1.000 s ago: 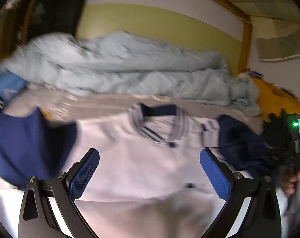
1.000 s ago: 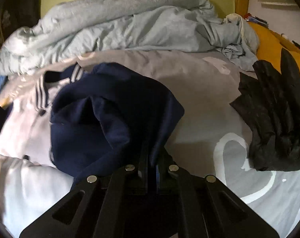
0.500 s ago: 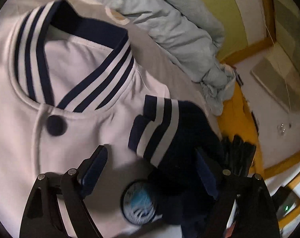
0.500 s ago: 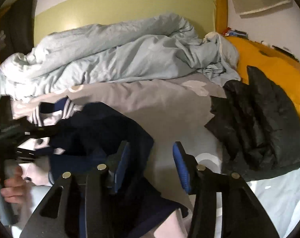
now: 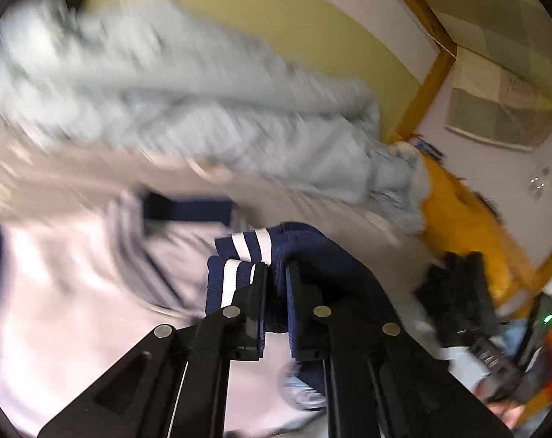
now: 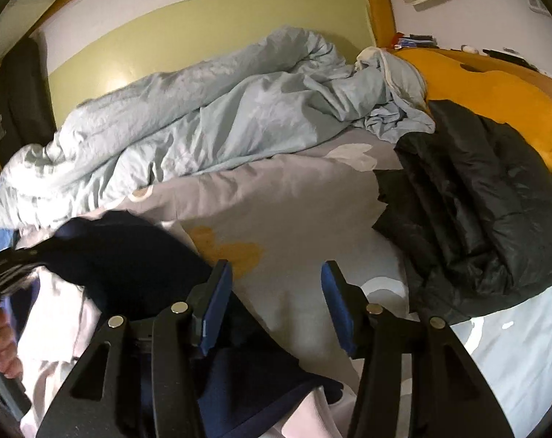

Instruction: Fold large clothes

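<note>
A: L gripper (image 5: 276, 273) state?
B: Clamped on navy sleeve (image 5: 312, 252) nr striped cuff, over white jacket (image 5: 75, 292); far bedding blurred.
A: R gripper (image 6: 276, 284)?
B: Jaws apart, empty, above grey sheet (image 6: 294, 197); sleeve partly hidden behind its L finger.

The left wrist camera sits just behind the left tool (image 5: 276, 273) and looks along it, very close to the navy sleeve (image 5: 312, 255), toward the head of the bed (image 5: 312, 197); this view is tilted and blurry; the right wrist camera sits just behind the right tool (image 6: 276, 284) and looks low across the bed (image 6: 294, 197) the same way; both views share the blue quilt (image 5: 203, 109) (image 6: 203, 116), the green wall (image 5: 294, 25) (image 6: 203, 25), the black coat (image 5: 454, 292) (image 6: 476, 211) and the sleeve (image 6: 130, 259).
</note>
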Demonstrator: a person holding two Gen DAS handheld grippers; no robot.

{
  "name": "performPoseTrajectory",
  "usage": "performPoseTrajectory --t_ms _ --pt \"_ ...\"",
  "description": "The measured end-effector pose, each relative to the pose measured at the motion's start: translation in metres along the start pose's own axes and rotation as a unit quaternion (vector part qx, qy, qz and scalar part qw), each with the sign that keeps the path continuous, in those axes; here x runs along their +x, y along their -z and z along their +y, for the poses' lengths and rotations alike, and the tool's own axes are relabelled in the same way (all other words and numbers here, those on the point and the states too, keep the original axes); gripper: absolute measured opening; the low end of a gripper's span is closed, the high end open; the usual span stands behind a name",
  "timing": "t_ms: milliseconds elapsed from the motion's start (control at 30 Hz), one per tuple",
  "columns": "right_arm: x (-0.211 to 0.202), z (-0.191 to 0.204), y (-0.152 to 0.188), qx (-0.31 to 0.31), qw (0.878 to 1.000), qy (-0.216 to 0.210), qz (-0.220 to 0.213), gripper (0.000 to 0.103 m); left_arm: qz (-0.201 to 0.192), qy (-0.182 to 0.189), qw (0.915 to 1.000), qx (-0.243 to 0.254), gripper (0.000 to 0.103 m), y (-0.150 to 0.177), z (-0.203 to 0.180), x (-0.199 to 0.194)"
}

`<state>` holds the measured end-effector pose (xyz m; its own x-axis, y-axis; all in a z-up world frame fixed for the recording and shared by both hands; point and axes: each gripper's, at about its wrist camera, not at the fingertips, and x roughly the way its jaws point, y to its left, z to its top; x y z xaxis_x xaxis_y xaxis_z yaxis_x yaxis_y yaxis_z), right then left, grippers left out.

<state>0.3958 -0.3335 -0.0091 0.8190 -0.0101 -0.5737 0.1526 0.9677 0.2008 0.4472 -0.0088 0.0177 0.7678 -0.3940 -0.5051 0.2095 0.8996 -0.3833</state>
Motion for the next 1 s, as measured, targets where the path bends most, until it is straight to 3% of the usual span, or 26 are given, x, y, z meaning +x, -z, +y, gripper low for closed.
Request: performPoseTrajectory --t_ms 67,133,200,267,433,500,567,633,667,700,767,867,1000 --pt "-0.002 -0.002 -0.001 0.011 1.0 -0.007 -0.004 0.057 -0.05 -0.059 0.9966 0.028 0.01 -0.006 0.006 -0.038" --pt "-0.002 -0.001 0.0 0.014 1.0 -0.017 -0.001 0.059 -0.095 -0.134 0.9846 0.059 0.01 -0.009 0.014 -0.077" --pt "-0.001 0.006 0.002 0.009 1.0 -0.027 0.005 0.059 -0.109 -0.188 0.9732 0.074 0.01 -0.005 0.027 -0.103" --pt "0.0 0.017 0.005 -0.011 0.999 -0.039 0.012 0.06 -0.097 -0.217 0.9692 0.065 0.01 0.005 0.047 -0.121" --pt "0.001 0.035 0.01 -0.045 0.998 -0.044 0.016 0.064 -0.014 -0.239 0.9697 0.05 0.01 0.056 0.088 -0.132" --pt "0.0 0.035 0.011 -0.047 0.998 -0.043 0.015 0.064 0.01 -0.227 0.973 0.042 0.01 0.078 0.092 -0.131" --pt "-0.001 0.032 0.009 -0.042 0.998 -0.043 0.014 0.064 0.019 -0.211 0.9767 0.034 0.01 0.096 0.094 -0.137" --pt "-0.002 0.03 0.008 -0.041 0.998 -0.049 0.015 0.065 0.015 -0.215 0.9758 0.035 0.019 0.104 0.094 -0.143" --pt "-0.002 0.032 0.007 -0.045 0.997 -0.056 0.019 0.066 0.014 -0.223 0.974 0.039 0.032 0.102 0.092 -0.141" --pt "-0.002 0.035 0.006 -0.052 0.996 -0.064 0.024 0.066 0.007 -0.232 0.9717 0.043 0.052 0.097 0.092 -0.14" --pt "0.0 0.044 0.004 -0.067 0.993 -0.089 0.035 0.066 -0.001 -0.244 0.9687 0.044 0.077 0.085 0.093 -0.14" --pt "0.014 0.068 -0.007 -0.087 0.986 -0.119 0.074 0.066 0.001 -0.266 0.9634 0.033 0.077 0.052 0.102 -0.126" --pt "0.055 0.104 -0.029 -0.14 0.979 -0.076 0.13 0.07 0.009 -0.277 0.9607 0.012 0.079 0.025 0.119 -0.107"
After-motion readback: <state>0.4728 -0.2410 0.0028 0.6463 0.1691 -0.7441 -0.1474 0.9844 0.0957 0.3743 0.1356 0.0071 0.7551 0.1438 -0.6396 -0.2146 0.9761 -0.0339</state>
